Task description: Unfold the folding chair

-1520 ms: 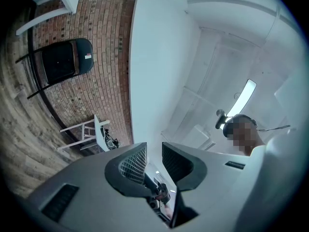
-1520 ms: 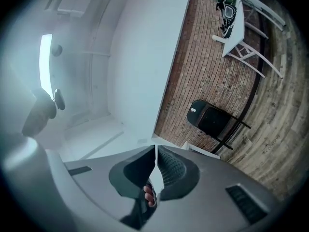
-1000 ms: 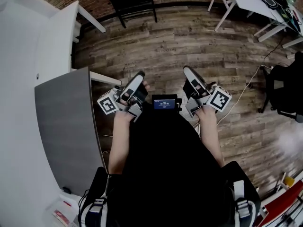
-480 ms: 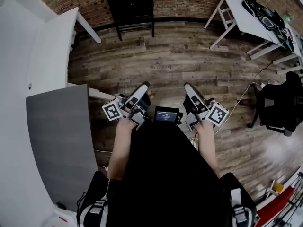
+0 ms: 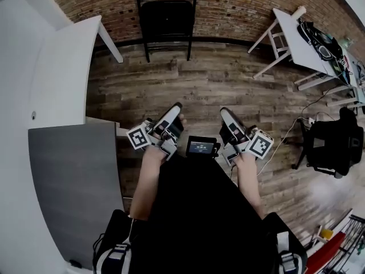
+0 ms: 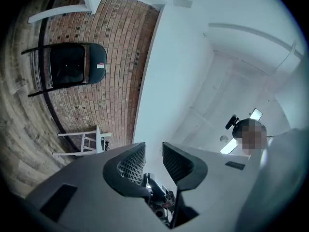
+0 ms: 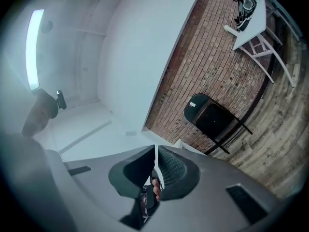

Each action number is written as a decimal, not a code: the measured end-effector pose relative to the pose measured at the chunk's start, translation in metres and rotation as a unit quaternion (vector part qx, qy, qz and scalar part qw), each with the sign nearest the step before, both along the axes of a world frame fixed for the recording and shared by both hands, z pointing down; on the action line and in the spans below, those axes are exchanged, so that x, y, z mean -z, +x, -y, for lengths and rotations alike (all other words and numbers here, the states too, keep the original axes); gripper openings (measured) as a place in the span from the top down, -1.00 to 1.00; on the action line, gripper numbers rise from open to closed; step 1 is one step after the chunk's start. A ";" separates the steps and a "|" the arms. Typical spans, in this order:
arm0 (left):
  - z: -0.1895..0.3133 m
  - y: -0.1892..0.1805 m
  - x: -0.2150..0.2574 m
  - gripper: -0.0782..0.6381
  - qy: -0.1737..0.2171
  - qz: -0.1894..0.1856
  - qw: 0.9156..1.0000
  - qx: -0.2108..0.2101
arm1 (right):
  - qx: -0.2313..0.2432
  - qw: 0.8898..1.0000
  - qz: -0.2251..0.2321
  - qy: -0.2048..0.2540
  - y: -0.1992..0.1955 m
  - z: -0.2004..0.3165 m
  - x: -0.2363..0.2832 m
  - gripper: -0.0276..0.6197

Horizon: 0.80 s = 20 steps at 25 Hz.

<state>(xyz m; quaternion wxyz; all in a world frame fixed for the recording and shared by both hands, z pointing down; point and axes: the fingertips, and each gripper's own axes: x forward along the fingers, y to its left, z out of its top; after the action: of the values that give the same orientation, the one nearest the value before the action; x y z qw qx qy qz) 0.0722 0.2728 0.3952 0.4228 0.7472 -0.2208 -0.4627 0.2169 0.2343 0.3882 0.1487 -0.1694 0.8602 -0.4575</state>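
A black folding chair point(image 5: 166, 16) stands folded against the brick wall, far ahead of both grippers. It also shows in the left gripper view as the chair point(image 6: 72, 66) and in the right gripper view as the chair point(image 7: 212, 117). My left gripper point(image 5: 171, 114) is held up in front of my body, and its jaws point(image 6: 153, 149) stand a little apart with nothing between them. My right gripper point(image 5: 225, 116) is beside it, with the gripper point(image 7: 155, 151) shut on nothing. Neither gripper touches the chair.
A white table point(image 5: 63, 56) and a grey panel point(image 5: 74, 176) line the left side. A white folding table point(image 5: 308, 36) with gear on it and a black office chair point(image 5: 333, 141) stand at the right. Wooden floor point(image 5: 199, 79) lies between me and the chair.
The folding chair has come further into the head view from the top edge. Both grippers keep the same pose in front of my body.
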 end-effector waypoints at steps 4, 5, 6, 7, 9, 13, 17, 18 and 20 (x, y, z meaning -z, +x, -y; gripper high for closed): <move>0.036 -0.067 -0.014 0.47 -0.012 0.004 1.000 -0.003 | -0.010 1.000 -0.014 -0.006 -0.064 0.030 -0.009 0.83; 0.040 -0.076 -0.016 0.46 -0.014 0.007 1.000 -0.004 | -0.010 1.000 -0.014 -0.010 -0.074 0.032 -0.011 0.83; 0.043 -0.083 -0.018 0.44 -0.016 0.008 1.000 -0.004 | -0.010 1.000 -0.017 -0.011 -0.080 0.033 -0.012 0.83; 0.044 -0.087 -0.019 0.43 -0.018 0.008 1.000 -0.004 | -0.009 1.000 -0.021 -0.012 -0.084 0.033 -0.013 0.83; 0.046 -0.091 -0.023 0.39 -0.020 0.008 1.000 -0.004 | -0.011 1.000 -0.026 -0.013 -0.088 0.034 -0.014 0.83; 0.051 -0.095 -0.027 0.36 -0.025 0.023 0.999 -0.010 | -0.013 0.999 -0.035 -0.006 -0.097 0.042 -0.013 0.83; 0.050 -0.102 -0.029 0.35 -0.024 0.032 0.999 -0.003 | 0.006 0.999 -0.035 -0.013 -0.113 0.045 -0.016 0.83; 0.050 -0.106 -0.030 0.35 -0.028 0.030 0.999 -0.001 | 0.013 0.999 -0.034 -0.014 -0.119 0.047 -0.017 0.83; 0.053 -0.116 -0.035 0.35 -0.036 0.025 0.999 0.008 | 0.025 0.999 -0.030 -0.015 -0.130 0.052 -0.019 0.83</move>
<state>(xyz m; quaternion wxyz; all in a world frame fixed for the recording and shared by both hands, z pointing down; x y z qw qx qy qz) -0.0433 0.2199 0.4297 0.4397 0.7415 -0.2536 -0.4387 0.0871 0.1819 0.4070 0.1089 -0.1636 0.8612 -0.4687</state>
